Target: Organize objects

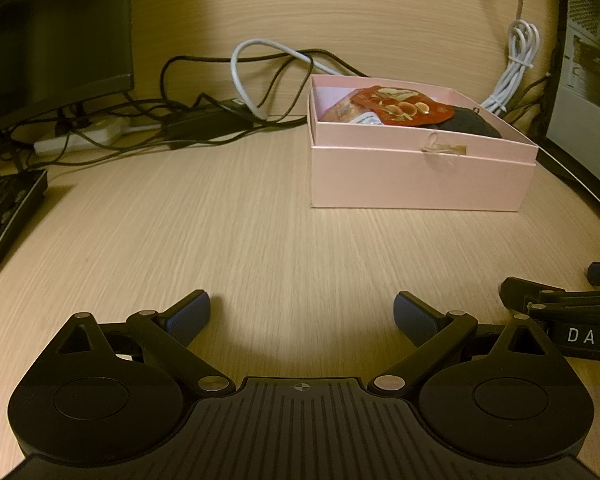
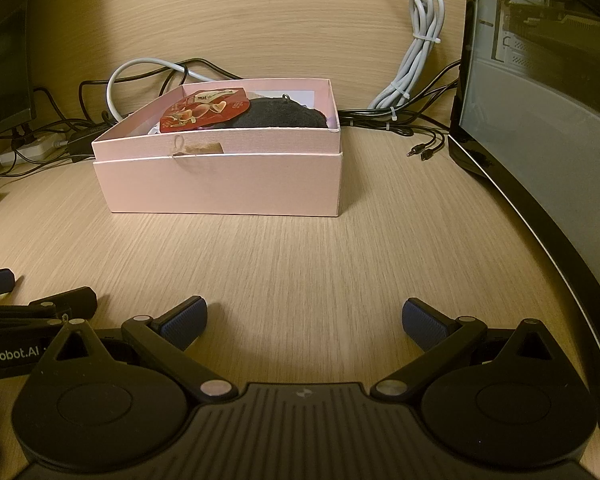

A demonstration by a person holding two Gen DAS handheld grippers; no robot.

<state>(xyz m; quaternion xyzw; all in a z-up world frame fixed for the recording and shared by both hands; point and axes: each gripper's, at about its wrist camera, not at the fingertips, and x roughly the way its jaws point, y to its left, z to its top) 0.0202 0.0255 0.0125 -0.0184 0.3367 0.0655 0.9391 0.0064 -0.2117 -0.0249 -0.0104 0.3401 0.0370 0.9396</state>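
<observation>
Left wrist view, left to right: dark monitor [image 1: 52,36] stood at far left, keyboard [image 1: 8,216] corner below it on the wooden desk [image 1: 228,232]. Behind, a white power strip [image 1: 80,136] and a tangle of black cables [image 1: 204,120] lay along the back panel, with a white cable loop [image 1: 256,76] arching over them. Pink box [image 1: 416,176] sat right of centre, lid off, seated in what looked like its own lid as a base. Inside it: red snack packet [image 1: 396,106] on the left side, resting partly on a dark fabric item [image 1: 472,124] to the right; couldn't tell what the fabric thing was, view too dim. A small tag on string [image 1: 444,148] hung on the box's front wall. Bundled white cord [image 1: 516,64] hung behind the box's right corner. PC case [image 1: 584,80] at far right.

Left gripper [image 1: 302,316] was low over the desk, fingers spread wide, nothing between the blue pads [image 1: 188,316]. Well short of the box.

Right gripper [image 2: 304,320] was just beside it on the right, same posture: fingers apart, holding nothing, pads [image 2: 424,322] clear of the desk items. In its view the box was ahead and slightly left, with two loose audio-type plugs [image 2: 424,152] lying on the desk between box and PC case.
</observation>
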